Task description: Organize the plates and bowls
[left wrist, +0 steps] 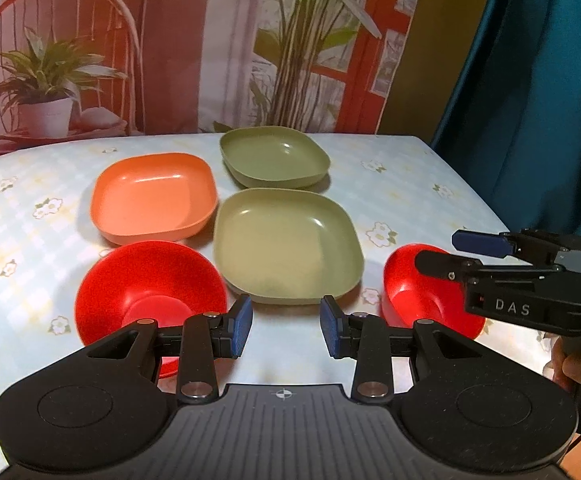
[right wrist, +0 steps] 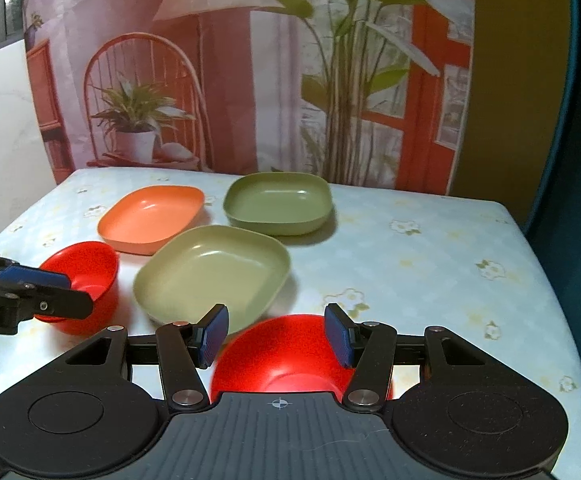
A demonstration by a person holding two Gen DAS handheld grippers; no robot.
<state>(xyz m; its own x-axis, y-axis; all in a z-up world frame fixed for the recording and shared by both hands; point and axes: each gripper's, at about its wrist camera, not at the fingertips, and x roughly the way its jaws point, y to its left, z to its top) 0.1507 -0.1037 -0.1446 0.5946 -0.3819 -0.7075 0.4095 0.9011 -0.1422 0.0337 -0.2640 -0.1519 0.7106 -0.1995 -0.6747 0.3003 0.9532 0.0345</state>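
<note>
Bowls: 2 red ones are sitting on the table, the left bowl near the front left, the right bowl near the front right.
Plates: 3 are lying between and behind the bowls (all right way up): a light green plate in the middle, an orange plate to its left, a darker green plate at the back.
Left gripper: its fingers are standing apart, hovering beside the left bowl, holding nothing.
Right gripper: its fingers are standing apart, hanging over the right bowl, 1 at each side of the rim.
Backdrop: a printed curtain is hanging behind the table.
</note>
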